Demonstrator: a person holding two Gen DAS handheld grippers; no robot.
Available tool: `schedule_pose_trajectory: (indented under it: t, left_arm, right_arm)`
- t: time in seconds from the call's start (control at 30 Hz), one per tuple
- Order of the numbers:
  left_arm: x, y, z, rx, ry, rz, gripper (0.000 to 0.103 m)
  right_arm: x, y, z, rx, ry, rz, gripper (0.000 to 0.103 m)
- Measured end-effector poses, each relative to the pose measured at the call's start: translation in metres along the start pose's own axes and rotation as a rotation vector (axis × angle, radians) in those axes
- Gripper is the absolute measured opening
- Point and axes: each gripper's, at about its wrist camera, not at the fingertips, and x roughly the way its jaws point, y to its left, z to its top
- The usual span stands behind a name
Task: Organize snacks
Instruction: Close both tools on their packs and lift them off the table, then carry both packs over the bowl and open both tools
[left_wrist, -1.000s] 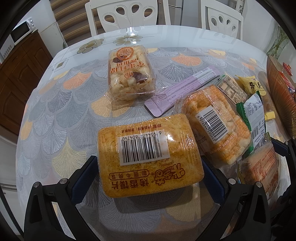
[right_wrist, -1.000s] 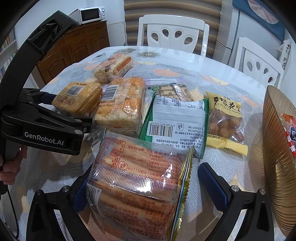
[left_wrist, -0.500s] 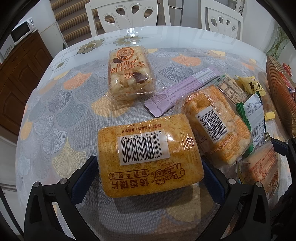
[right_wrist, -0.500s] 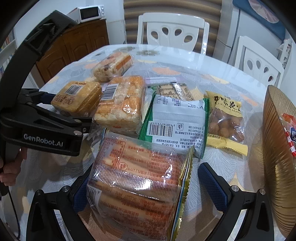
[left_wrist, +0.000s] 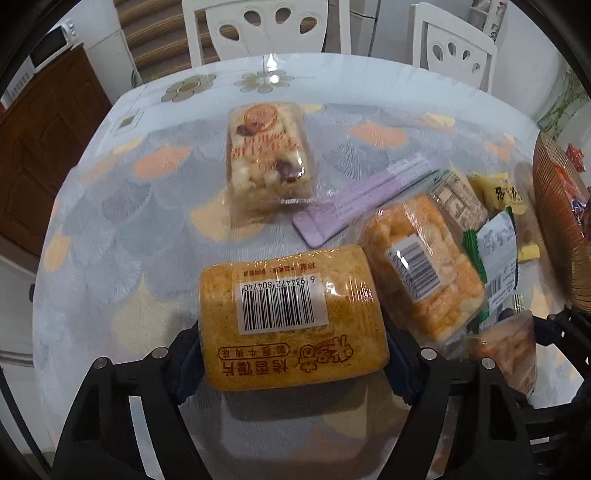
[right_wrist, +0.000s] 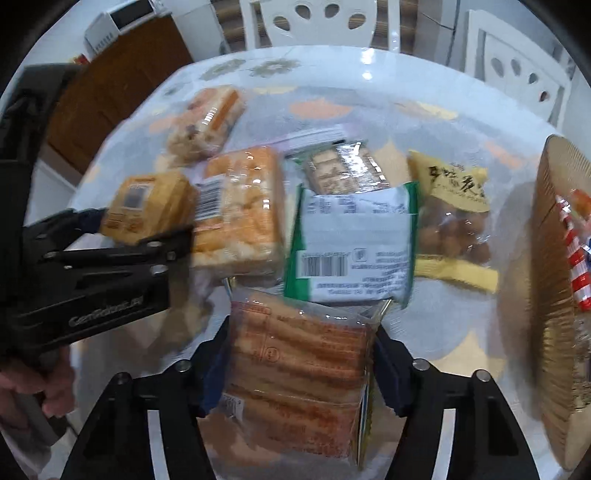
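I count eight snack packs out on the bench (right_wrist: 332, 85), taking the green-edged pack (right_wrist: 354, 254) as my landmark. Just left of it is one pale orange puffed-snack pack (right_wrist: 240, 206), and further left one golden-brown pack with a barcode (left_wrist: 291, 317). Behind those sits one nutty rice-crisp pack (right_wrist: 207, 125). Directly behind the landmark are one cracker pack (right_wrist: 343, 170) and one lilac flat sachet (left_wrist: 365, 195). Right of it lies one yellow bag of round brown balls (right_wrist: 454, 214). In front of it is one clear pack of long orange biscuits (right_wrist: 299, 376). Far right stands one gold ribbed basket (right_wrist: 554, 295). I see two white chairs (right_wrist: 314, 22) behind the bench.
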Motion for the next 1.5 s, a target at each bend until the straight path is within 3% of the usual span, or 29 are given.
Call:
schedule_pose_trajectory:
  t: [0.17,0.33,0.43,0.57,0.77,0.9,1.03,1.13,1.2,1.3,1.5]
  left_arm:
    - [-0.005,0.008,-0.018,-0.028,0.003,0.008,0.078]
    - [-0.015,0.011,-0.034,-0.039,0.010,0.034,0.078]
    - [-0.036,0.011,-0.031,-0.060,-0.030,0.034,0.078]
    - [-0.070,-0.002,-0.003,-0.037,-0.105,0.037,0.078]
    - [-0.119,-0.063,0.059,0.028,-0.224,-0.114,0.078]
    - [-0.128,-0.115,0.103,0.095,-0.246,-0.162,0.078]
    - [-0.129,-0.172,0.130,0.195,-0.258,-0.211,0.078]
    - [-0.123,-0.213,0.137,0.248,-0.242,-0.249,0.078]
    - [-0.110,-0.240,0.141,0.281,-0.190,-0.277,0.081]
    - [-0.086,-0.270,0.138,0.332,-0.082,-0.266,0.082]
    - [-0.083,-0.269,0.131,0.342,-0.072,-0.261,0.082]
  right_arm:
    - [-0.005,-0.012,-0.006,0.067,0.007,0.122,0.063]
    - [-0.013,-0.012,-0.014,0.081,0.002,0.154,0.062]
    - [-0.038,-0.009,-0.015,0.078,-0.064,0.181,0.062]
    - [-0.096,-0.017,-0.001,0.074,-0.193,0.185,0.062]
    - [-0.174,-0.049,0.023,0.022,-0.332,0.109,0.062]
    - [-0.200,-0.082,0.020,-0.005,-0.362,0.005,0.062]
    - [-0.210,-0.125,0.009,0.063,-0.364,-0.067,0.063]
    - [-0.215,-0.164,-0.008,0.172,-0.364,-0.053,0.063]
    - [-0.212,-0.184,-0.019,0.222,-0.345,-0.062,0.066]
    - [-0.199,-0.200,-0.031,0.244,-0.284,-0.079,0.088]
    - [-0.192,-0.220,-0.059,0.349,-0.267,-0.076,0.090]
